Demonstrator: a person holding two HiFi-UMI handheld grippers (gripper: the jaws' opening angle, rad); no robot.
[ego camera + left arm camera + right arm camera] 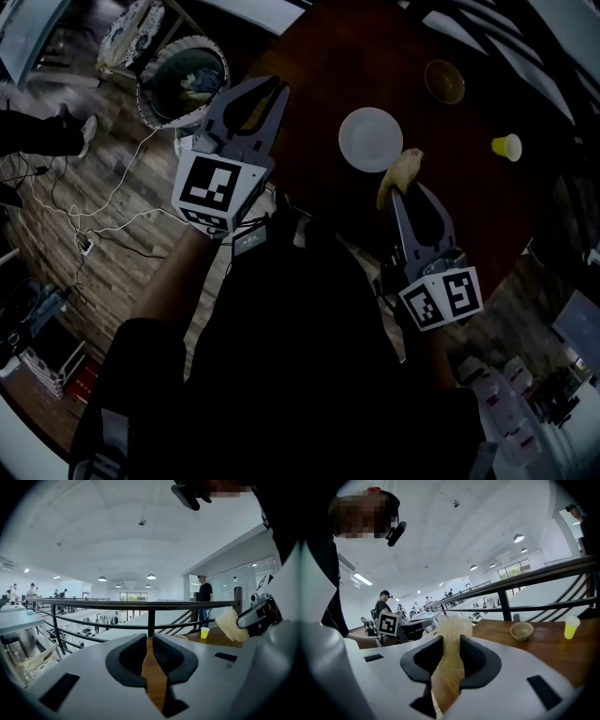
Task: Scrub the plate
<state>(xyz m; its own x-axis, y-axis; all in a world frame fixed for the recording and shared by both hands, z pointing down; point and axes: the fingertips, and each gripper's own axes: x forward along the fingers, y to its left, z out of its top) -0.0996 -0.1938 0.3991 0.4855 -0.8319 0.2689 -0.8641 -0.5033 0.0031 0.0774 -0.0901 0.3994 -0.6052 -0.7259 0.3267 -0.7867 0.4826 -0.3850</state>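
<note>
A white round plate (pixel 371 139) lies on the dark wooden table (pixel 309 75), empty. My right gripper (pixel 405 192) is shut on a pale yellow sponge (pixel 399 175), held just right of and below the plate; in the right gripper view the sponge (pixel 451 641) fills the gap between the jaws. My left gripper (pixel 264 91) hangs raised to the left of the plate, jaws nearly together with nothing between them (pixel 148 656). The sponge (pixel 230 625) also shows at the right of the left gripper view.
A tan bowl (pixel 443 81) stands at the far side of the table and a small yellow cup (pixel 507 146) at its right. A railing (pixel 140 605) runs past the table's far edge. People stand about in the background. Cables lie on the floor to the left.
</note>
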